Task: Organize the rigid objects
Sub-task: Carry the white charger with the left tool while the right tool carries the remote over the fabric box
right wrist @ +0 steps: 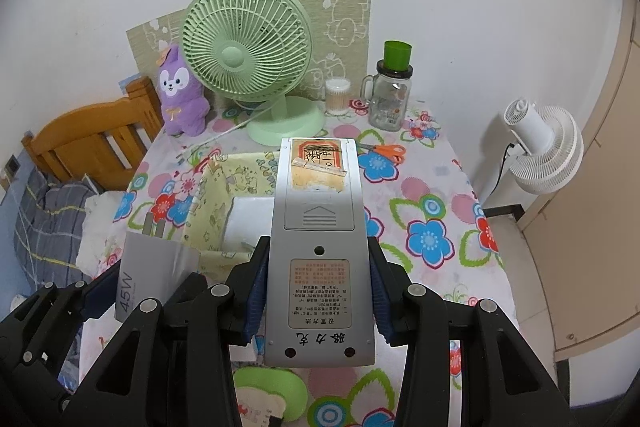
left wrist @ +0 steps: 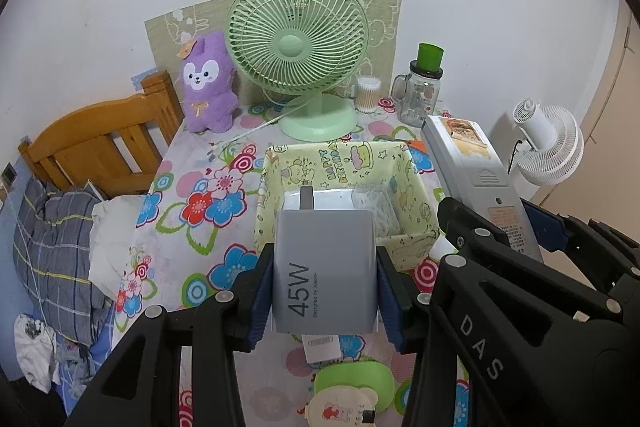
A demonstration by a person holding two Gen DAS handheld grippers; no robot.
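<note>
Basically two grippers, one item each. Left gripper (left wrist: pixel 325 281) was clamped on one charger (left wrist: pixel 325 267), a smooth white-grey plastic block printed "45W", metal prongs pointing forward, held above the near edge of the box (left wrist: pixel 416 187). Right gripper (right wrist: pixel 316 297) was clamped on one remote (right wrist: pixel 320 247), a long flat grey plastic slab, back side up, ribbed battery cover, one printed label, one torn orange sticker at the far end; it was held over the table (right wrist: pixel 432 195), just right of the box and partly across it.

One box: rectangular, open top, pale yellow with cartoon print, looked like soft fabric or card. Inside sat one white rectangular item (left wrist: pixel 320 201), identity unclear.

Table cover was glossy with a bright flower print. On it: one green plastic fan (left wrist: pixel 298 47), round ribbed grille on a round base; one purple plush toy (left wrist: pixel 208 83), fuzzy; one clear glass jar with handle (left wrist: pixel 420 95) and green cap; one round clear tub of cotton swabs (left wrist: pixel 368 93); one pair of orange-handled scissors (right wrist: pixel 384 151); one green rounded case (left wrist: pixel 354 385) at the near edge.

Beyond the table: one white round fan (right wrist: pixel 544 155) to the right, one wooden slatted headboard (left wrist: pixel 100 143) to the left, with crumpled plaid bedding (left wrist: pixel 48 247) below it.
</note>
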